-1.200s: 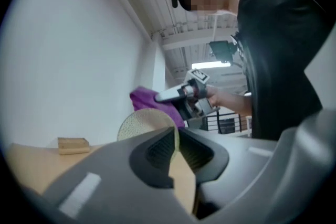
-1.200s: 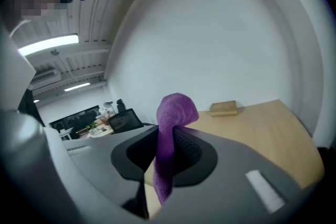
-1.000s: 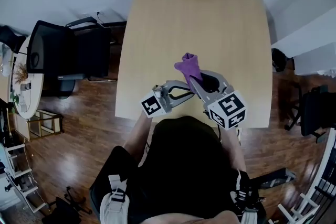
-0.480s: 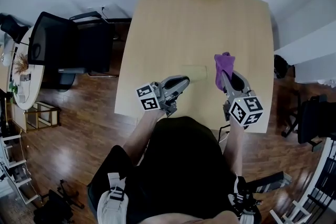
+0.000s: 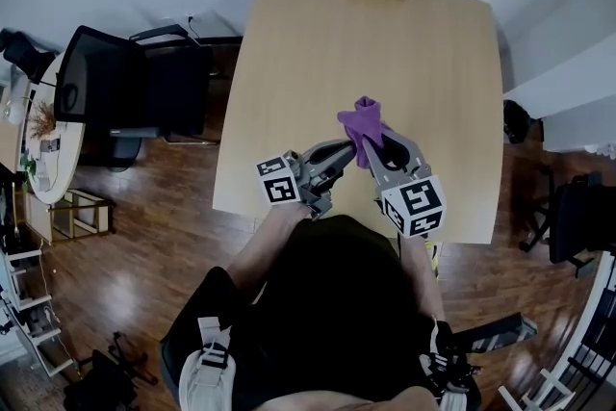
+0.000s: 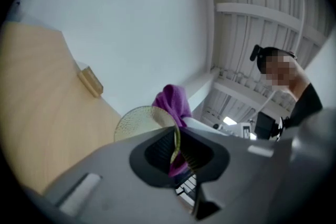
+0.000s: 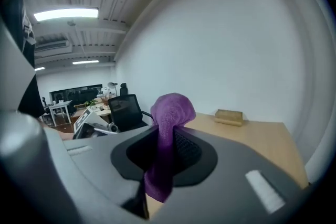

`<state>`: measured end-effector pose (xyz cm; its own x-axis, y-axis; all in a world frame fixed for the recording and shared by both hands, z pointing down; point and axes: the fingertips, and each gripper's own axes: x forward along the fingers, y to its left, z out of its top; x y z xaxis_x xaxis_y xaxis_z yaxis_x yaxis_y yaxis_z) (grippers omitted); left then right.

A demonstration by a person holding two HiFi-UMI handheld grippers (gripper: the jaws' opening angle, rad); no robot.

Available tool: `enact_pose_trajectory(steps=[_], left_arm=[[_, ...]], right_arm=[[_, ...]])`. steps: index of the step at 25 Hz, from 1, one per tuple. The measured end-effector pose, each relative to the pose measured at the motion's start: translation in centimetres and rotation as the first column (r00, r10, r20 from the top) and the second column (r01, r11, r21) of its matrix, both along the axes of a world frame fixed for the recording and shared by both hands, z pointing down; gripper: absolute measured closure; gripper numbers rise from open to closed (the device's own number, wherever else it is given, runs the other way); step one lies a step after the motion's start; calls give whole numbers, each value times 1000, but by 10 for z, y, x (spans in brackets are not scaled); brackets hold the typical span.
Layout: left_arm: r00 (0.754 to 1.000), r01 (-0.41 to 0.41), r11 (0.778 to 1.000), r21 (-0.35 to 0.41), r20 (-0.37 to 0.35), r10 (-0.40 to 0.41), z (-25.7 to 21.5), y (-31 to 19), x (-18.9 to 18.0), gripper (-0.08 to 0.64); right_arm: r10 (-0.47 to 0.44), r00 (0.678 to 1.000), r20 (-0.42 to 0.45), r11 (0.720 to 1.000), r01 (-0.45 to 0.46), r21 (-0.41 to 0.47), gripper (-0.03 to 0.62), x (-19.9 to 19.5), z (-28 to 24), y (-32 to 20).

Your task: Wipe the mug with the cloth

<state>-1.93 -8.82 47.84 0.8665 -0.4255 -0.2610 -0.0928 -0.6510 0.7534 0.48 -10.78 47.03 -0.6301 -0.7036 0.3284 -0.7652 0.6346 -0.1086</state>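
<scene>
At the near edge of the table (image 5: 385, 43): both grippers meet in the air in front of the person, above the wood and not resting on it.
Mug (image 6: 139, 120): a pale, see-through yellowish mug, held up off the table; in the head view it is hard to make out between the two grippers.
Left gripper (image 5: 337, 152): clenched on the thin wall of the mug, with the rim running between its jaws.
Right gripper (image 5: 371, 149): clenched on the purple cloth (image 5: 364, 118), which stands out of the jaws as a rounded bunch.
What has just changed: half a second ago the right gripper with the cloth was off to the right, well apart from the mug; now it has come back left, and the cloth is at the mug's mouth and seems to touch it. The left gripper also looks rolled compared with one second ago.
Meaning for the task: I judge this as one more wiping stroke, with the mug turned so that a new side meets the cloth; wiping is under way, not finished.
Pose of the hands: the left gripper points to the right and slightly up, the right gripper points to the far side and a little down, and their tips are just beside each other.
Not sure: whether the cloth is inside the mug or only against its rim.
</scene>
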Motion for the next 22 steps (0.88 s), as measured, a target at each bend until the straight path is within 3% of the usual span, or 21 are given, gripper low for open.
enact_pose_trajectory(steps=[3, 6, 8, 10, 13, 16, 18, 22], left_arm=[[999, 8, 998, -66, -36, -11, 9, 0, -4, 512], [995, 8, 987, -158, -97, -24, 19, -4, -12, 515], [990, 8, 974, -225, -134, -39, 26, -9, -16, 515], [985, 16, 956, -294, -159, -65, 33, -14, -17, 515], [967, 7, 918, -397, -230, -107, 39, -20, -16, 515], [954, -14, 903, -429, -276, -117, 32, -23, -9, 515], [952, -26, 907, -419, -287, -105, 25, -22, -5, 518], [958, -38, 921, -387, -276, -77, 21, -18, -8, 514]], right_arm=[[104, 995, 1, 993, -103, -48, 528, 40, 22, -12], [239, 971, -20, 962, -239, -130, 528, 90, 52, -21], [285, 958, 11, 950, -281, -135, 528, 107, 46, -21], [259, 963, 70, 963, -252, -94, 528, 96, 21, -17], [115, 980, 161, 993, -112, -25, 528, 43, -17, -5], [-25, 990, 138, 1000, 26, -6, 528, -12, -14, 7], [-41, 991, 131, 999, 44, -21, 528, -20, -4, 6], [52, 990, 128, 998, -47, -43, 528, 12, 8, -13]])
